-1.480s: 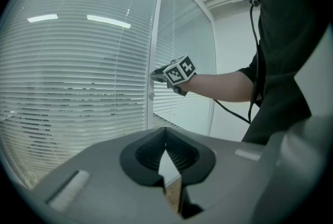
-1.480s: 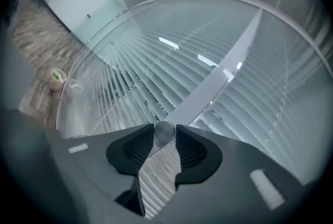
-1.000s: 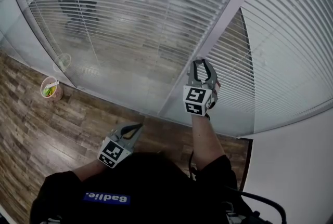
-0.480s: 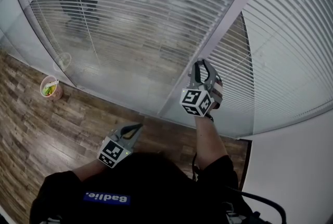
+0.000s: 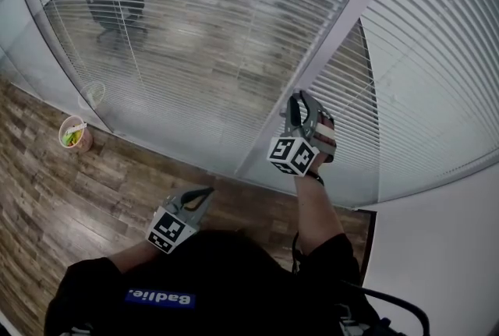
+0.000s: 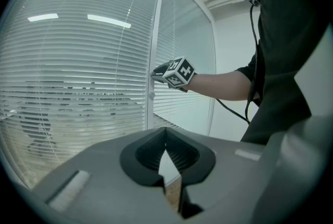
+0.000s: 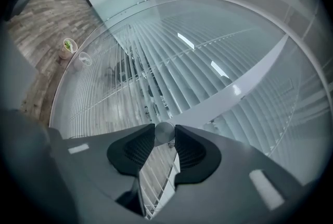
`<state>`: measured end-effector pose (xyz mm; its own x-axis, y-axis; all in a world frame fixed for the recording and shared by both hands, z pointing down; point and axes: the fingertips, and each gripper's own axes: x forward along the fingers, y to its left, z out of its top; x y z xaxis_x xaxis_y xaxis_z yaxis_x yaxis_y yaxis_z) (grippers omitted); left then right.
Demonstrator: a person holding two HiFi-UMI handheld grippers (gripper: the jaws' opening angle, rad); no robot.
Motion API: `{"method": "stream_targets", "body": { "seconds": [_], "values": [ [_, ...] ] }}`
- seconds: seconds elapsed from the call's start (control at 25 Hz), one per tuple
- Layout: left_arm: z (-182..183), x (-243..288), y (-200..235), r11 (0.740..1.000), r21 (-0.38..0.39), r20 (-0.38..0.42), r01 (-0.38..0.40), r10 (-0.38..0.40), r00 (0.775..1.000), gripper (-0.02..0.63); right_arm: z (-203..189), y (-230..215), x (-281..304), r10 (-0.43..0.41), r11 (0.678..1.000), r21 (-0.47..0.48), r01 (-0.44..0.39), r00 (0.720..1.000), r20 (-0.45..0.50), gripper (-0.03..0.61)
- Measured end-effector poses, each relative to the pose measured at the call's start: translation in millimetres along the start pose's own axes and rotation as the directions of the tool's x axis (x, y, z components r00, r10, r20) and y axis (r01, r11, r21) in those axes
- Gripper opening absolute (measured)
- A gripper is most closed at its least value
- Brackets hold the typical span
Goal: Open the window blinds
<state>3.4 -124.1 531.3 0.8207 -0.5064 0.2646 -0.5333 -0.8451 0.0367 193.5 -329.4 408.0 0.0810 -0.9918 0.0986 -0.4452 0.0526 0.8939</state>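
Holds left gripper [image 5: 204, 191] low and nearest, jaws together on nothing. Farther out, clamps right gripper [image 5: 301, 97] on round knob [image 7: 164, 132], jaws just drawn closer, pads pressing both its sides. Shows knob on post [image 5: 343, 22] dividing blinds [image 5: 195, 30], slats off post's left edge tilted enough to see through, those off its right edge flatter.

Floor: the wood-plank floor [image 5: 47, 194] spread in grey-brown tones across the lower left of the head view.
Cup: a small pinkish cup [image 5: 76, 133] holding something green stood upright at the floor's far edge.
Chair: a dark office chair [image 5: 117, 3] showed dimly beyond.
Wall: a plain white wall [image 5: 444, 249] bounded the floor's right edge.
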Motion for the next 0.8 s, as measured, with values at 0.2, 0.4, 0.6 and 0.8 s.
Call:
{"method": "stream_targets", "body": {
  "seconds": [0.2,0.4,0.6,0.8],
  "values": [
    [-0.4,-1.4,1.7,1.0,0.003,0.001,-0.011,0.011,1.0,0.0,-2.5,0.0,-0.9,0.022,0.979,0.204,-0.027,0.999,0.027,0.14],
    [0.4,-2.5,4.1,1.0,0.001,0.0,-0.017,0.017,1.0,0.0,-8.8,5.0,-3.0,0.065,0.79,0.604,-0.108,0.994,0.093,0.212],
    [0.3,-4.0,3.4,1.0,-0.002,-0.002,-0.017,0.017,1.0,0.0,-11.4,-1.9,-1.2,0.036,0.662,0.743,-0.101,0.994,0.103,0.188],
    [-0.9,-5.5,6.0,1.0,-0.005,-0.005,-0.022,0.022,1.0,0.0,-4.6,-4.8,1.6,0.017,0.723,0.689,-0.056,0.998,0.064,0.158]
  ]
}}
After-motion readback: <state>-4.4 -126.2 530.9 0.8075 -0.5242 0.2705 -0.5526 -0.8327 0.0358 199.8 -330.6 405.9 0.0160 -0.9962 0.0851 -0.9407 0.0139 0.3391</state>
